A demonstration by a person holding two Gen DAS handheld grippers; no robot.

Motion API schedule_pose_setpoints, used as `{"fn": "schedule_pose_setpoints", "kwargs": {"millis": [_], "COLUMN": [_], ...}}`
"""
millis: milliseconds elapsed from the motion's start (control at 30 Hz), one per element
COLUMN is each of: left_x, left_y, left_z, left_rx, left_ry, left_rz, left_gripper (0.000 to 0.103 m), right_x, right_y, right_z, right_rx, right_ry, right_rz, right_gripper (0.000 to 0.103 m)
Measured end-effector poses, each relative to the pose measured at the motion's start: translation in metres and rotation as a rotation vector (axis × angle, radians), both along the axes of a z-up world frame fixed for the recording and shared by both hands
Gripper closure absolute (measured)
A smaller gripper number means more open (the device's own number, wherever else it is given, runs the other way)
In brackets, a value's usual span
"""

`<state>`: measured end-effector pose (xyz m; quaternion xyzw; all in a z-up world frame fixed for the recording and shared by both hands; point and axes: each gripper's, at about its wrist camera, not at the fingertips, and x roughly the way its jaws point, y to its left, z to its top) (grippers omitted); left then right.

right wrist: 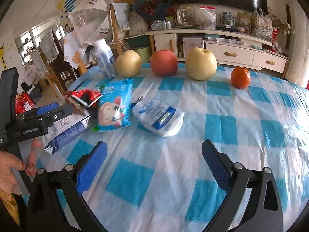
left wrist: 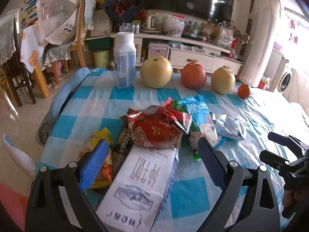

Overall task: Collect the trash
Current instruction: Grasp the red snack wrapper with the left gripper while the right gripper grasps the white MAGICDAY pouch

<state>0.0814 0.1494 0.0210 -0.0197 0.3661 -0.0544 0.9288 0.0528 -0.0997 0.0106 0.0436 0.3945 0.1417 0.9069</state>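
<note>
My left gripper (left wrist: 152, 160) is open, its fingers on either side of a flattened white milk carton (left wrist: 141, 185) lying on the checked tablecloth (left wrist: 123, 96). Beyond it lie a crumpled red wrapper (left wrist: 156, 129), a yellow wrapper (left wrist: 98, 141), a dark coffee sachet (left wrist: 123, 143), a blue cartoon bag (left wrist: 200, 114) and a white-blue pouch (left wrist: 231, 127). My right gripper (right wrist: 154, 154) is open and empty above bare cloth. In the right wrist view the blue cartoon bag (right wrist: 115, 106) and the white-blue pouch (right wrist: 162, 118) lie ahead of it, the carton (right wrist: 65, 129) to the left.
At the table's far edge stand a white bottle (left wrist: 124, 60), two yellow pears (left wrist: 156, 71) (left wrist: 223, 80), a red apple (left wrist: 193, 75) and a small orange (left wrist: 243, 90). Chairs (left wrist: 21, 63) stand left of the table, a TV cabinet (left wrist: 193, 54) behind it.
</note>
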Motion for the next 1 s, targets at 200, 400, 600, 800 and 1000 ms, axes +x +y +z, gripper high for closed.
{"fn": "schedule_pose_setpoints", "kwargs": {"millis": [200, 400, 600, 800, 1000], "left_x": [0.010, 0.016, 0.019, 0.018, 0.018], "left_y": [-0.005, -0.011, -0.007, -0.009, -0.008], "left_z": [-0.003, -0.005, -0.007, -0.007, -0.009], "left_rx": [-0.007, 0.003, -0.006, -0.009, -0.043], "left_ry": [0.008, 0.014, 0.022, 0.016, 0.020], "left_rz": [0.008, 0.002, 0.012, -0.005, -0.017], "left_gripper": [0.010, 0.020, 0.024, 0.029, 0.037], "right_x": [0.030, 0.048, 0.064, 0.073, 0.075], "right_y": [0.003, 0.010, 0.020, 0.030, 0.033], "right_z": [-0.005, -0.003, -0.015, -0.024, -0.030], "right_rx": [-0.020, -0.057, -0.100, -0.133, -0.170], "right_ry": [-0.008, -0.034, -0.005, 0.034, 0.038], "right_rz": [0.047, 0.097, 0.148, 0.198, 0.215], "right_gripper": [0.006, 0.006, 0.007, 0.020, 0.020]}}
